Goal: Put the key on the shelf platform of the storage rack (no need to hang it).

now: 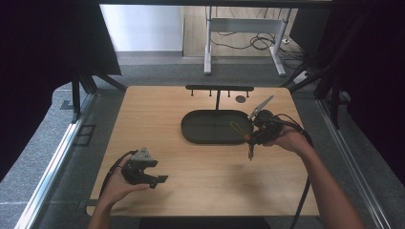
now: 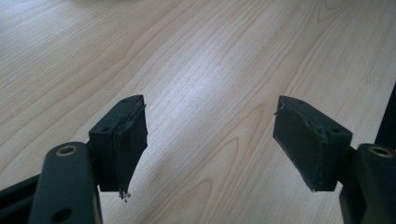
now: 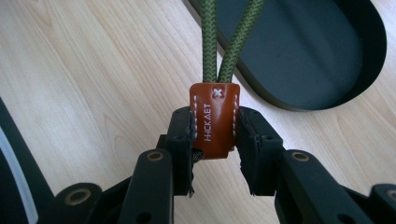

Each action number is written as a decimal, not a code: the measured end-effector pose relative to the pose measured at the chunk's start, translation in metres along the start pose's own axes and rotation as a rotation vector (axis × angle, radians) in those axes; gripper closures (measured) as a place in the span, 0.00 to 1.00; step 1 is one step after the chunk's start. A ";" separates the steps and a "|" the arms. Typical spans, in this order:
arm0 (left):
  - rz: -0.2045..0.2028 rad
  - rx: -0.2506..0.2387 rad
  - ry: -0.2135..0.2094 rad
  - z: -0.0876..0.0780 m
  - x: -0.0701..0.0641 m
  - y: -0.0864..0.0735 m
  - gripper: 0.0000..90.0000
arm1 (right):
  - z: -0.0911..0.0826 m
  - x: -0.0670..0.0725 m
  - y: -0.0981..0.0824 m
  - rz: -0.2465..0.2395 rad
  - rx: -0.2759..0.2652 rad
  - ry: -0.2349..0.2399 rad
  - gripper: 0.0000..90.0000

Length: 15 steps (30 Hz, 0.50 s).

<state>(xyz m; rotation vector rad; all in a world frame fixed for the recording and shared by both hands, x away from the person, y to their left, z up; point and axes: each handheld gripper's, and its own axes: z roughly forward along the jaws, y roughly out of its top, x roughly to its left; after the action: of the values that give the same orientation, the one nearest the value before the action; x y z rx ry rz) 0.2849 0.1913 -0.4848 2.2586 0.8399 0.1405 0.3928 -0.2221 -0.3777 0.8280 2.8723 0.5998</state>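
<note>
In the high view, the right gripper (image 1: 258,130) is seen at the right end of a dark oval tray (image 1: 191,128) on the pale wooden table (image 1: 210,181). A loop of olive-green braided cord (image 1: 237,128) extends from it over the tray's edge, and a small dark metal piece hangs beneath the hand, too small to be identified. The left gripper (image 1: 155,180) is held low over the table's near left part, well apart from the tray.

In the left gripper view, the jaws are spread wide, with bare wood between them.

In the right gripper view, the jaws are closed on a brown stitched leather tab (image 3: 214,119) that binds the two cord strands (image 3: 209,42). The cord is judged to be light, limp and free to swing; the tab is stiffer and flat-sided, so it can be taken as the soundest place for a hold. A pinch on the rounded braid alone would be likelier to slip.
</note>
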 end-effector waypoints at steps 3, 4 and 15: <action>-0.004 -0.001 0.001 0.000 0.000 0.000 0.29 | 0.001 -0.004 0.004 -0.006 -0.003 0.005 0.75; -0.005 -0.001 0.000 -0.001 0.000 0.000 0.29 | 0.001 -0.004 0.005 -0.006 -0.003 0.004 0.75; 0.002 0.000 0.001 -0.001 0.001 -0.001 0.29 | 0.010 -0.012 0.019 -0.019 0.008 0.013 0.75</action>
<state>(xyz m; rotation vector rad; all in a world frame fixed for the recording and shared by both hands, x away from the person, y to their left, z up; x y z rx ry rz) 0.2845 0.1932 -0.4847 2.2596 0.8386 0.1421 0.4140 -0.2098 -0.3799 0.8003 2.8928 0.5936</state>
